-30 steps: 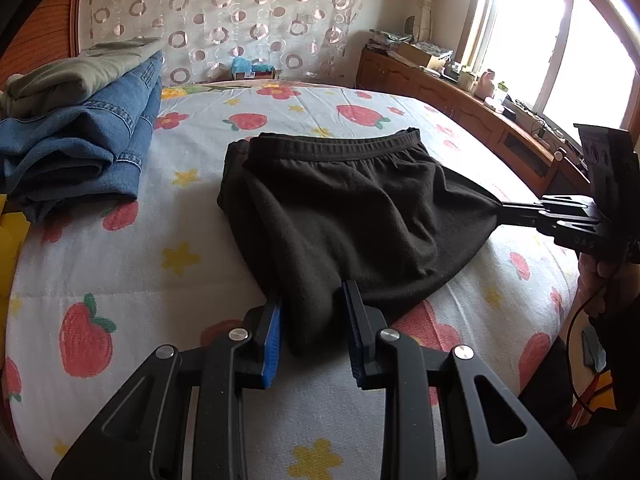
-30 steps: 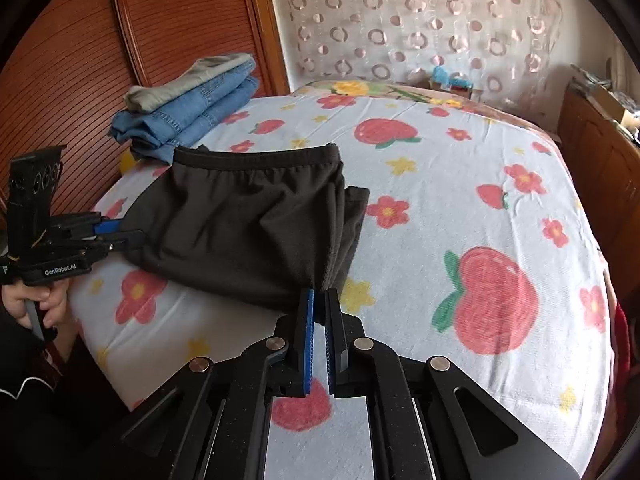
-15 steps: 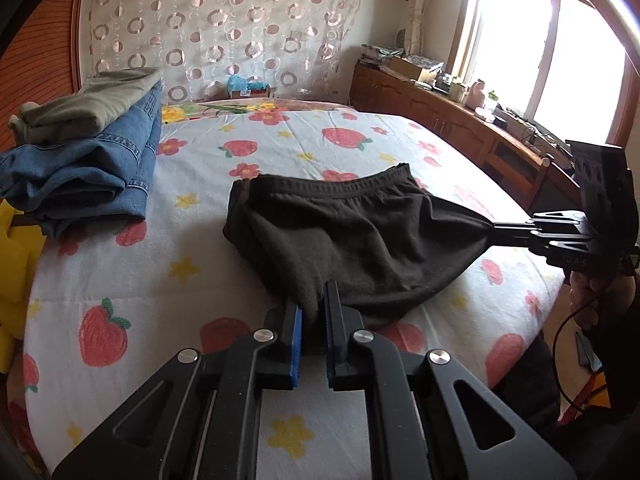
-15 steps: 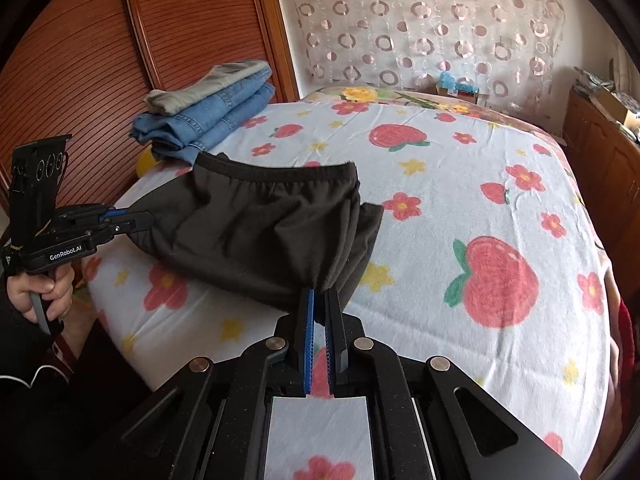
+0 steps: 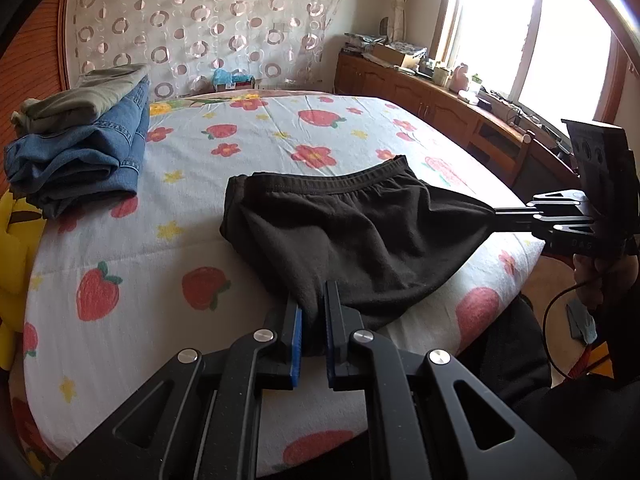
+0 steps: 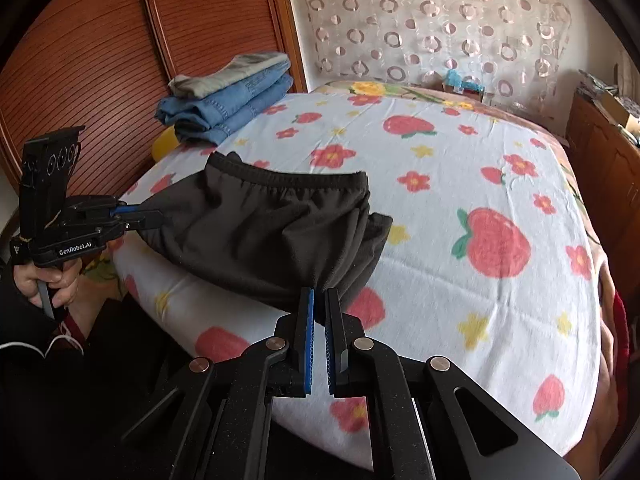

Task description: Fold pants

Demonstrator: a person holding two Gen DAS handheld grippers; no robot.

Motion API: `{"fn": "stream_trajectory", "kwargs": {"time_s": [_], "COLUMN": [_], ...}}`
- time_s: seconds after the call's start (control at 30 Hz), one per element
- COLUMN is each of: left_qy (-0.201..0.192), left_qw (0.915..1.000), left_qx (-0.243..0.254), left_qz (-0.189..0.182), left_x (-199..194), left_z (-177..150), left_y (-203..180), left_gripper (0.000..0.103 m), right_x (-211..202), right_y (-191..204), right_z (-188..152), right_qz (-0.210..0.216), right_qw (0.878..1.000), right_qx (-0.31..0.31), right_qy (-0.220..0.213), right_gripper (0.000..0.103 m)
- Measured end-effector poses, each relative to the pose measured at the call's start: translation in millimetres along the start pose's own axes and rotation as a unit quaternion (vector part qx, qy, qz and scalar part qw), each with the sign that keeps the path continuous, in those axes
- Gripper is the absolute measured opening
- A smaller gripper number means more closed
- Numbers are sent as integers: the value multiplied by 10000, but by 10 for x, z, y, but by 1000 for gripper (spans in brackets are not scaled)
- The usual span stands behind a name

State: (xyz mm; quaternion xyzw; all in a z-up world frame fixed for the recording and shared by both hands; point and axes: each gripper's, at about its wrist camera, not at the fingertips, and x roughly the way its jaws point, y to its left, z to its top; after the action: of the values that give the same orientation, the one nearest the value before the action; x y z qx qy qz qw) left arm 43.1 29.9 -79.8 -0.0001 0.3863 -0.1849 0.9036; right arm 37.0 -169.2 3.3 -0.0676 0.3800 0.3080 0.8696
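Two grips hold: your left gripper (image 5: 313, 312) and right gripper (image 6: 319, 312) each pinch a near corner of the black pants (image 5: 352, 232), waistband on the bed (image 5: 248, 148). Keep tension even; the lower layers are probably caught, unseen.

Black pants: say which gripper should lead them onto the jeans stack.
Left, probably. The left gripper, whose jaws have just been closing on the black pants, holds the corner nearer the jeans stack; the right gripper grips the farther corner.

Black pants (image 5: 352, 232) — bunched, at bed edge
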Motion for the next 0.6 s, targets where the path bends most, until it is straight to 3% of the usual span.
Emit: {"fn": "stream_trajectory", "kwargs": {"time_s": [0.4,0.5,0.57,0.6], "left_qy": [129,83,35,1], "left_qw": [9999,9999,9999,9999], "left_qx": [39,17,11,18], "left_qz": [33,84,126,129], "left_x": [30,27,35,39], "left_z": [-47,-26,-5,2], "left_y": [-13,-3,13,19], "left_gripper": [12,25,48,51], "right_x": [46,13,-24,-34], "right_y": [23,32,42,50], "right_z": [-29,-33,-27,-26], "right_qz": [4,23,9,-5], "right_qw": [9999,9998,9999,9999], "right_qx": [139,172,153,133], "right_qy": [58,15,-33,-40], "right_gripper": [4,5,4,4]}}
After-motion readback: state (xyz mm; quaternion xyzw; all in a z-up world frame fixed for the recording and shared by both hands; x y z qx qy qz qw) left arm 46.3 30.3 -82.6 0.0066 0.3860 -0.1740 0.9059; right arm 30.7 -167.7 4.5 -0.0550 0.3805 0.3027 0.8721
